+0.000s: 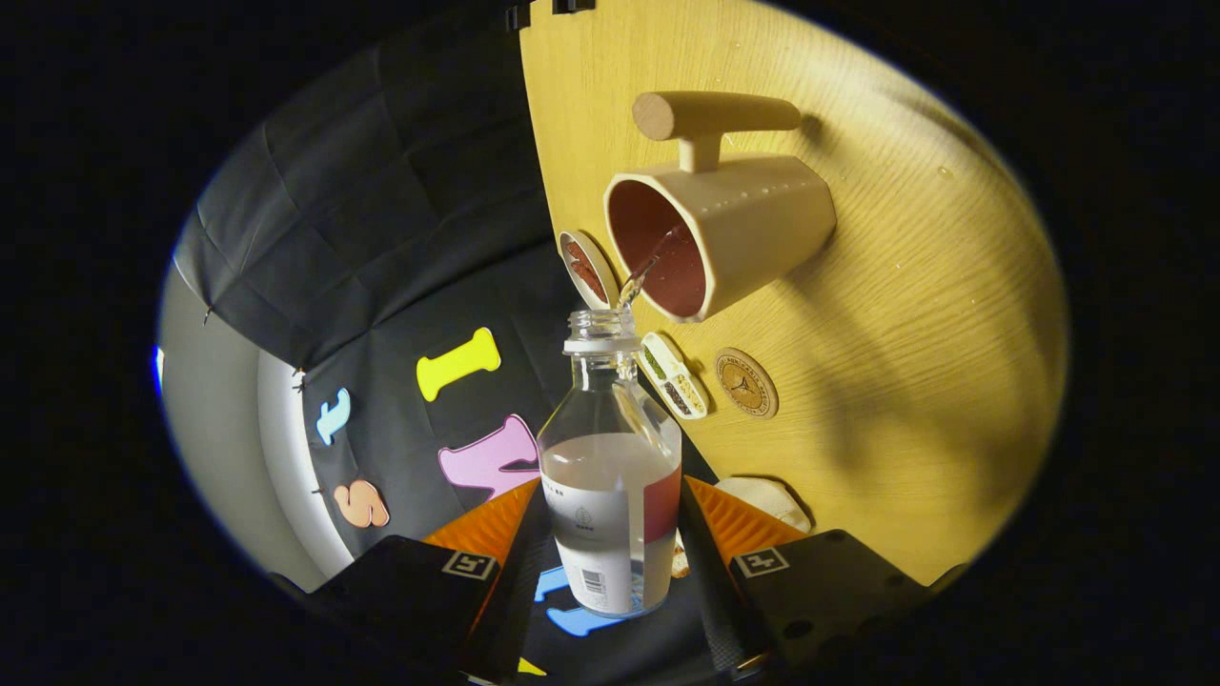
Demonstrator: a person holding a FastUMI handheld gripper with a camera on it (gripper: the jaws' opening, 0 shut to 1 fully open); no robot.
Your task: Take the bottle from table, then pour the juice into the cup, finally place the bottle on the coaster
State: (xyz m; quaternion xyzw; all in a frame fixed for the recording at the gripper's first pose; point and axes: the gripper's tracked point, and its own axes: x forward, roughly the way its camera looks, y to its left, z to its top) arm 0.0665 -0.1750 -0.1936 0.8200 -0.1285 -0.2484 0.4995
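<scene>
Jaws clamp bottle point(610, 495) pouring into cup point(724, 233) on wooden table point(905, 314).

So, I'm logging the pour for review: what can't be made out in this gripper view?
- Bottle: its base is cut off between the gripper jaws, which press on both its sides.
- Cup: its fill level is hidden by its wall.
- Coaster: its print is too small.
- Small dish: its contents are too small.
- White object behind the jaw is partly hidden.
</scene>
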